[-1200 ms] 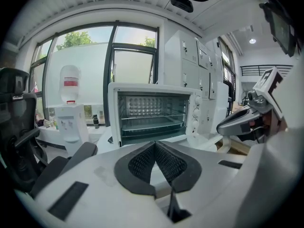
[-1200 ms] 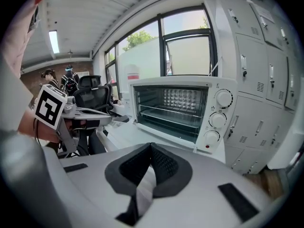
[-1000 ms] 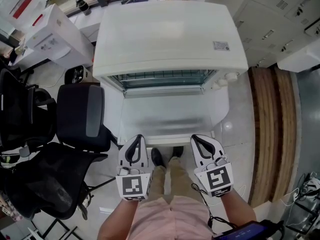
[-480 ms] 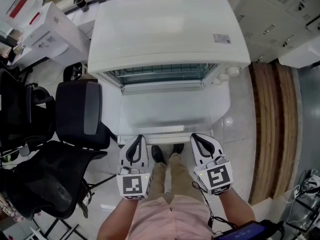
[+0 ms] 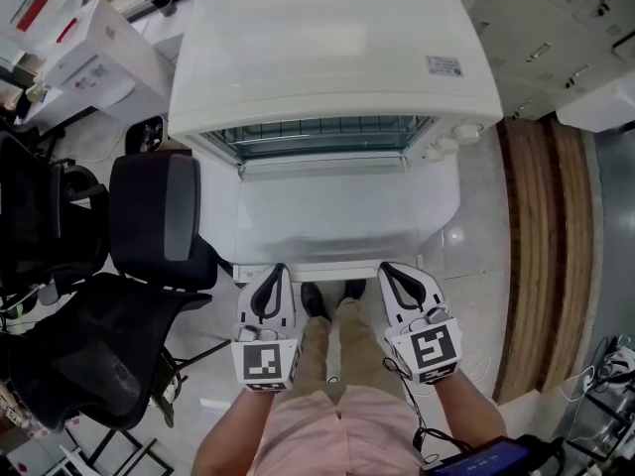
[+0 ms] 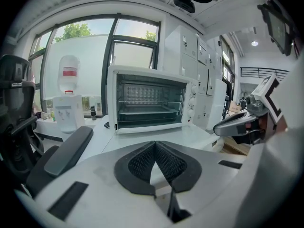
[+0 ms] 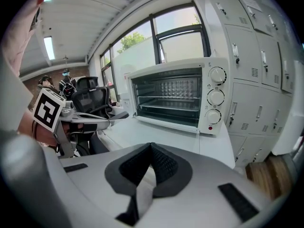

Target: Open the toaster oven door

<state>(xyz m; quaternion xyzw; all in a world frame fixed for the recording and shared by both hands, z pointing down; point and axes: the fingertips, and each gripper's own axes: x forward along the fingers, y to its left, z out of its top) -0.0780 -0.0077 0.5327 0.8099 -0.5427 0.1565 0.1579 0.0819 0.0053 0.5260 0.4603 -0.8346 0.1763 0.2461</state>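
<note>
A white toaster oven (image 5: 327,58) stands on a white table (image 5: 442,216) in front of me. Its front (image 6: 149,101) shows wire racks inside, with a white strip along the bottom edge. I cannot tell whether the door lies folded down or a glass pane covers the front. Three knobs (image 7: 216,96) sit on its right side. My left gripper (image 5: 273,271) and right gripper (image 5: 394,269) hover side by side at the table's near edge, well short of the oven. Both are shut with nothing between the pads (image 6: 142,163) (image 7: 164,165).
A black office chair (image 5: 164,226) stands against the table's left side, with another black chair behind it. Grey lockers (image 7: 256,56) rise to the right of the oven. A water dispenser (image 6: 66,103) stands at the back left by the window.
The head view has crept forward, so the oven fills slightly more of the picture. Both grippers stay shut in the same place.
</note>
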